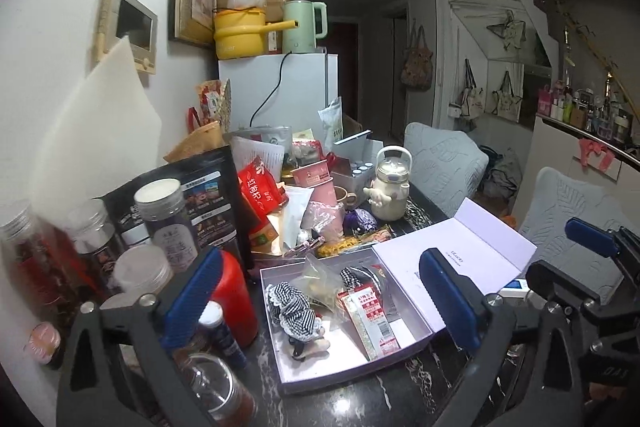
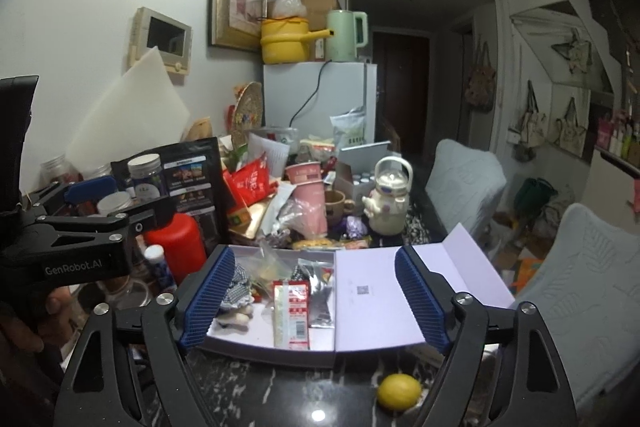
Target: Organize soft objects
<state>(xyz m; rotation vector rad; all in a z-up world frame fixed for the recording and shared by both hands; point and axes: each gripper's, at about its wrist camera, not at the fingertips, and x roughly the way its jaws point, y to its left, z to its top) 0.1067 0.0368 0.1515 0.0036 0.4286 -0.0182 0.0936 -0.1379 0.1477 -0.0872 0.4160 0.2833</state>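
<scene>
A small cluttered flat: a white fridge at the back, and in front of it a dark marbled surface [image 2: 280,399] piled with jars, packets and cups toward its far edge. Near the front edge lies a shallow pale lilac cardboard box [image 1: 280,355] with its hinged lid [image 1: 472,247] thrown open to the right.

Inside the box, on the left, sits a black-and-white gingham fabric scrunchie [image 1: 294,307], with a second gingham piece [image 1: 352,275] farther back, a crumpled clear plastic bag [image 1: 316,275] and a red-and-white flat sachet [image 1: 372,319].

The left tongs [image 1: 320,307] hang wide open over the box, holding nothing. The right tongs [image 2: 316,299] are equally spread and empty.

The scrunchie looks light and limp; it should squash and drape, so I would pinch it across the bunched middle, not at a frilled edge.

Only the right wrist view shows the yellow lemon [image 2: 399,391] on the front edge of the surface. Only the left wrist view shows the whole scrunchie; the other has it half hidden behind a blue pad.
</scene>
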